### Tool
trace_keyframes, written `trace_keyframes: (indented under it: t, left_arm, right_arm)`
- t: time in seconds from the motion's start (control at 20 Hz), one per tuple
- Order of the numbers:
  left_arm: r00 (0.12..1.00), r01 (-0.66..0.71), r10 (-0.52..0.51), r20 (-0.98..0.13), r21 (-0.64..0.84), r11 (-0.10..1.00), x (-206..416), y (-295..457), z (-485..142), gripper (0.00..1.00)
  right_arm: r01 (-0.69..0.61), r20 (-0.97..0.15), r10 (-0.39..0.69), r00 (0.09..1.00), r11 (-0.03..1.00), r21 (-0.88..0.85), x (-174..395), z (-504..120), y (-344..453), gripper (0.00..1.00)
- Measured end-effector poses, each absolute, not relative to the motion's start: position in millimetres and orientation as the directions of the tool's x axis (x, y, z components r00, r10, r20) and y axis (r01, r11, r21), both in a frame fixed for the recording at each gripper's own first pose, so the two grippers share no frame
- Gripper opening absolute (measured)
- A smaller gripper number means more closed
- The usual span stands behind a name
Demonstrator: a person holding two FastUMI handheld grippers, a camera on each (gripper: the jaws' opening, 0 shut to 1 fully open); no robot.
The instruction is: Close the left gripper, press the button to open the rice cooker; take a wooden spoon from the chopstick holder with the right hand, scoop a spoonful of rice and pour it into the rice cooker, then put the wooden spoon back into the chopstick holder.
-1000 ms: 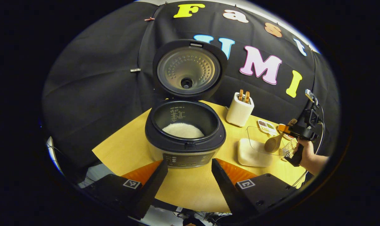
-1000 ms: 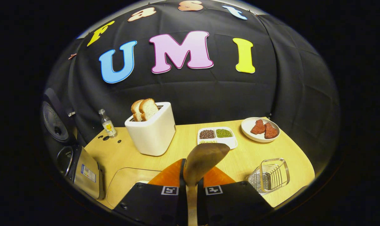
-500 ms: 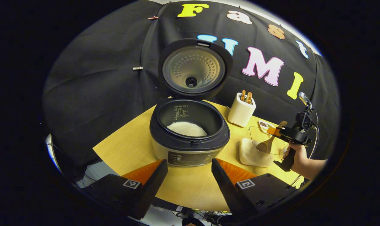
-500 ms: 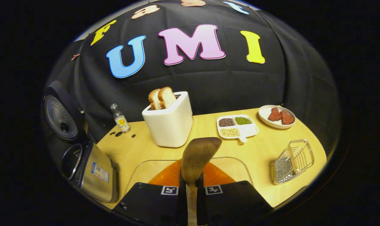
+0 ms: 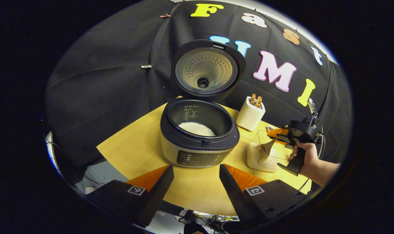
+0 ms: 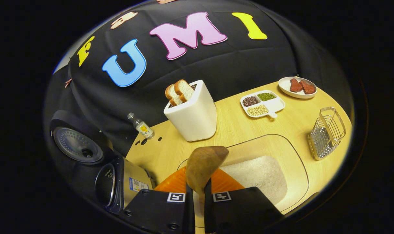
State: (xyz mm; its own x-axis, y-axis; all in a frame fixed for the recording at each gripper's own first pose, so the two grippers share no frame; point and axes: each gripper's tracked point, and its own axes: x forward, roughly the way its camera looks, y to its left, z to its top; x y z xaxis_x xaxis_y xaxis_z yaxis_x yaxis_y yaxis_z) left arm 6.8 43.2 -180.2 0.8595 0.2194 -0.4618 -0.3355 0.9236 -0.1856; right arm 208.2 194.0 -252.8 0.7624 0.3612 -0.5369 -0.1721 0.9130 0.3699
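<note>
Wooden spoon (image 6: 203, 164) clamped above rice (image 6: 257, 175); labels unreadable.

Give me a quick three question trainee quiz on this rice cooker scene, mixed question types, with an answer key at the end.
1. True or false: the rice cooker lid is open.
2. What does the right claw grip?
A. bottle
B. wooden spoon
C. wire basket
3. Fill in: the spoon's bowl hangs above the clear container of ____.

Key: 1 true. 2 B. 3 rice.
</note>
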Motion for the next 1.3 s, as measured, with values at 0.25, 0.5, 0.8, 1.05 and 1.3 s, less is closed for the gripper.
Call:
trace_keyframes:
  t: [0.25,0.5,0.8,1.05,1.3]
  left_arm:
    - [0.874,-0.303,0.193,-0.446,-0.19,0.934,11,51,-173,0.95]
    - [0.887,-0.244,0.164,-0.431,-0.139,0.96,17,57,-165,0.95]
    - [0.903,-0.174,0.109,-0.415,-0.123,0.977,25,55,-158,0.96]
    - [0.918,-0.155,0.095,-0.385,-0.127,0.98,33,47,-147,0.96]
    - [0.924,-0.182,0.124,-0.361,-0.131,0.975,29,52,-140,0.96]
  right_arm:
    - [-0.075,-0.54,0.34,0.77,0.889,0.453,207,-242,178,0.16]
    - [0.06,-0.545,0.256,0.798,0.867,0.495,204,-235,136,0.16]
    - [0.175,-0.538,0.204,0.818,0.803,0.57,203,-210,98,0.16]
    - [0.237,-0.54,0.209,0.816,0.73,0.641,205,-197,85,0.16]
    - [0.264,-0.523,0.272,0.808,0.627,0.733,208,-174,95,0.16]
